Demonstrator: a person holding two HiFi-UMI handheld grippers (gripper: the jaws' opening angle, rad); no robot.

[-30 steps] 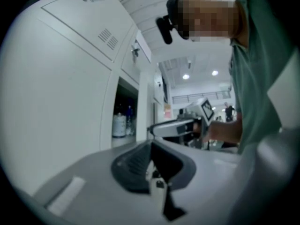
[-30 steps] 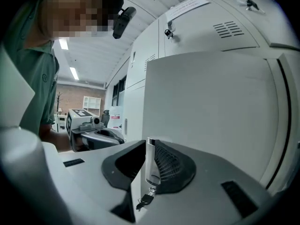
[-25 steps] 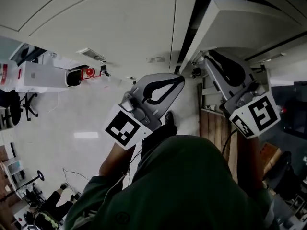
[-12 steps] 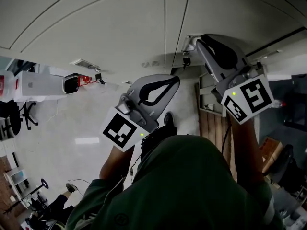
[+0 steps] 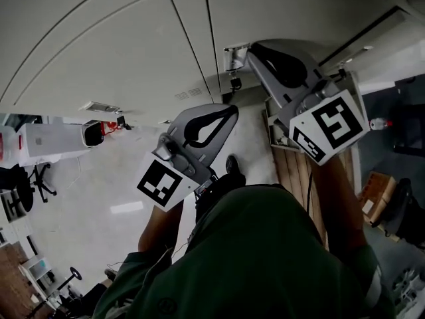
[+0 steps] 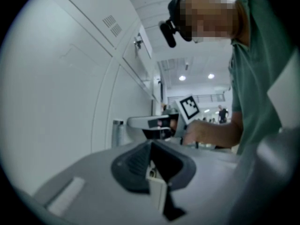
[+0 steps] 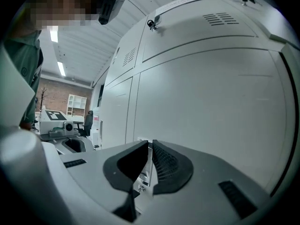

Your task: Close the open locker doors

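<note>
A wall of white locker doors (image 5: 119, 38) fills the top of the head view, and the door (image 5: 285, 8) in front of my right gripper lies nearly flush with its neighbours. My right gripper (image 5: 251, 50) is held up against that door. Its tips are beside a small metal latch (image 5: 231, 57) at the door's edge, and the jaws are closing with nothing between them (image 7: 150, 143). The latch (image 6: 117, 132) also shows in the left gripper view, just ahead of the right gripper (image 6: 130, 122). My left gripper (image 5: 234, 110) hangs lower, off the lockers, shut and empty (image 6: 150, 144).
Wooden slats (image 5: 299, 178) lie on the floor at the right below the lockers, with cardboard boxes (image 5: 375, 191) further right. A white cabinet (image 5: 46, 138) and an office chair (image 5: 26, 178) stand at the left. My green sleeve and shoulders fill the bottom of the head view.
The dark gap of the open locker at the right has closed as the door swung in. My right gripper moved left and up with it, and its jaws drew together. The left gripper barely moved.
</note>
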